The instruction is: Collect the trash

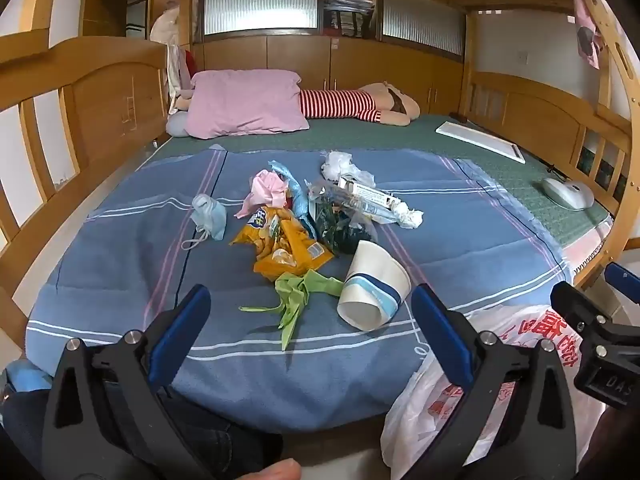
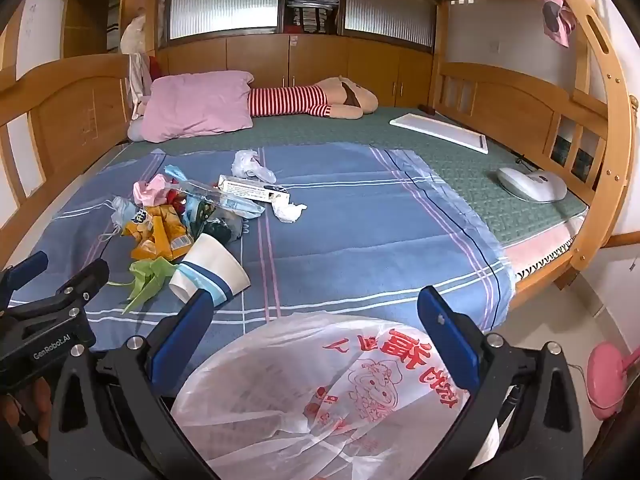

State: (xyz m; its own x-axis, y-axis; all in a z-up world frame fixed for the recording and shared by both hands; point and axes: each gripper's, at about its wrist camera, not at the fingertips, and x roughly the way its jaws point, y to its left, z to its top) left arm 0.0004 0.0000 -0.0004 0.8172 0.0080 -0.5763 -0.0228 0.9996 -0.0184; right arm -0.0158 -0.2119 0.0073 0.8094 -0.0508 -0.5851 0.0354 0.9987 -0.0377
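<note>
- A lower bunk in a pale wooden bunk bed frame (image 1: 120, 92) fills the room; a green woven mat (image 1: 400, 136) covers the mattress, and a blue blanket with white and pink stripes (image 1: 120, 264) lies over the near half.
- Behind the bed stand wooden cabinet doors (image 1: 296, 52) under two ribbed frosted window panes (image 1: 260, 4).
- At the head end lie one pink pillow (image 1: 244, 104) and one plush doll in a red-and-white striped top (image 1: 360, 104).
- On the mat to the right rest one flat white board (image 1: 480, 140) and one rounded grey-white device (image 1: 568, 194).
- The trash sits in a loose heap in the middle of the blanket: one orange crinkled snack bag (image 1: 284, 248), one white paper cup with blue bands (image 1: 374, 288) on its side, one scrap of green plastic (image 1: 296, 296), one light-blue face mask (image 1: 210, 214), one pink crumpled wrapper (image 1: 266, 192), one long white printed carton (image 1: 368, 194), one dark clear-plastic bag (image 1: 340, 224), and two white crumpled wads (image 1: 338, 164).
- One white plastic bag with red print (image 2: 320, 392) hangs off the near edge of the bed.
- The left gripper (image 1: 310, 330) hovers before the heap, its blue fingers (image 1: 180, 336) spread wide with nothing between them.
- The right gripper (image 2: 316, 326) hangs over the plastic bag, its fingers (image 2: 448, 344) fully apart; the bag's rim lies between them, unpinched.
</note>
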